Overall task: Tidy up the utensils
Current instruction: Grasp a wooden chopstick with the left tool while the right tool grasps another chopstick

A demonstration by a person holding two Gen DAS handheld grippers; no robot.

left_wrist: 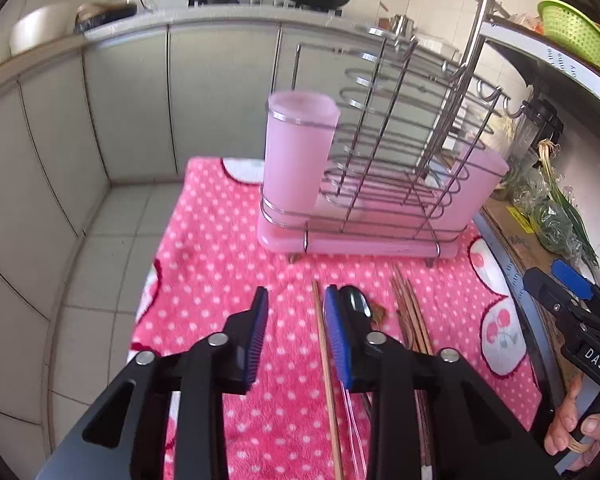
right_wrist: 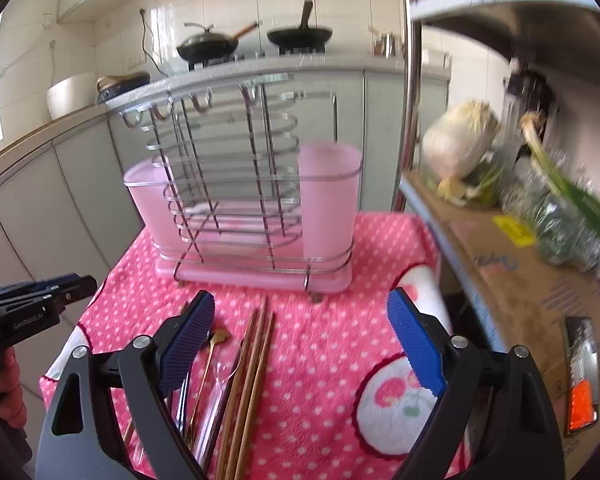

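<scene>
My left gripper [left_wrist: 296,330] has its jaws narrowed and empty; my right gripper [right_wrist: 300,344] gapes wide over the chopsticks [right_wrist: 252,364]. Those, with what looks like a spoon [left_wrist: 356,300], lie on the dotted cloth [left_wrist: 220,264] just before the pink rack [right_wrist: 256,216]. I judge a crowded bundle risks dragging neighbours along.

Left gripper [left_wrist: 295,312] frame: black plastic arms with slotted cut-outs, round silver screws at the pivots.
Left gripper pads: blue, finely ribbed.
Left gripper marking: white "GenRobot.AI" lettering on the black body, read in the right wrist view.
Right gripper [right_wrist: 300,312] frame: same black arms, silver pivot screws.
Right gripper pads: blue, ribbed.
Right gripper marking: white "DAS" on the body, read in the left wrist view.
</scene>
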